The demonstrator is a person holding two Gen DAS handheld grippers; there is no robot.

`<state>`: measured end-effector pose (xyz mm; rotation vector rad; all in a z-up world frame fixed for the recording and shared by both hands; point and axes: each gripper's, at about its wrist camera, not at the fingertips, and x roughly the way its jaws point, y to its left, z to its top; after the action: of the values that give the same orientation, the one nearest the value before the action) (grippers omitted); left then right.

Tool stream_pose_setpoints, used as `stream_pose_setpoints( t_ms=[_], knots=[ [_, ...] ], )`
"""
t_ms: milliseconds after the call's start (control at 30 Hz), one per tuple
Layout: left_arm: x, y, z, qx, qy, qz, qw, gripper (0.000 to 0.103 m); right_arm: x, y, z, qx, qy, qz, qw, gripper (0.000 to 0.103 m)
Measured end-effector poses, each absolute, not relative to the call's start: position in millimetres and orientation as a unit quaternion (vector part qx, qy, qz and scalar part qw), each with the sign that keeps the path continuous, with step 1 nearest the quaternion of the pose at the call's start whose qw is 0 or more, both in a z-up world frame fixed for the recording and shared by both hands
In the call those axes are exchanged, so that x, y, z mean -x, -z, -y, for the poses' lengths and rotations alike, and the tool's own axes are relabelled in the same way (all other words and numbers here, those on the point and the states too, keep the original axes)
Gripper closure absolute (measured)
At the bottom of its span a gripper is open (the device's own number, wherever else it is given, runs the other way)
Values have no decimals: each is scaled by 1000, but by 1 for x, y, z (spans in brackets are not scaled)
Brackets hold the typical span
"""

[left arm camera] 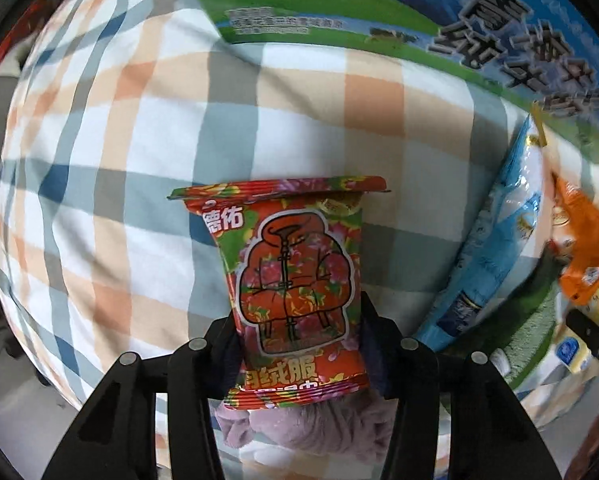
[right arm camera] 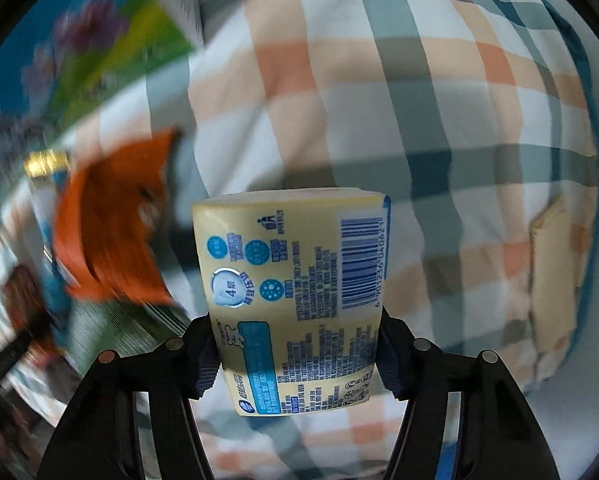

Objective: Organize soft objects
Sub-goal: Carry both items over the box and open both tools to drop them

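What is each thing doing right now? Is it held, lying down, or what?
Red pack: sealed, clamped upright in the left gripper.
Yellow tissue pack: sealed, clamped in the right gripper.
Blue bag: lying tilted beside the box.
Orange pack: blurred, lying by the blue bag.
Box: standing on the checked cloth.
Pink towel: crumpled under the left gripper.

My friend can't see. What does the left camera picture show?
The left gripper squeezes a red flowery packet above a checked cloth. A blue packet lies to the right, a big green-and-blue box behind.
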<state>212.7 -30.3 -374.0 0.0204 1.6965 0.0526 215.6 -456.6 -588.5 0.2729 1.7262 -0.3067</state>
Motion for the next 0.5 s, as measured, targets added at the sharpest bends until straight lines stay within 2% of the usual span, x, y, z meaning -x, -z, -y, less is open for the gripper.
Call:
stream_pose_setpoints(
  t_ms=[200, 367, 500],
  knots=[
    [-217, 383, 45, 12, -27, -755, 656, 53, -217, 615, 460, -108, 139, -763, 622, 36],
    [-220, 383, 9, 27, -22, -752, 658, 52, -213, 620, 457, -105, 147, -761, 623, 35],
    [-216, 385, -5, 37, -22, -743, 668, 57, -211, 624, 453, -103, 147, -758, 627, 36]
  ],
)
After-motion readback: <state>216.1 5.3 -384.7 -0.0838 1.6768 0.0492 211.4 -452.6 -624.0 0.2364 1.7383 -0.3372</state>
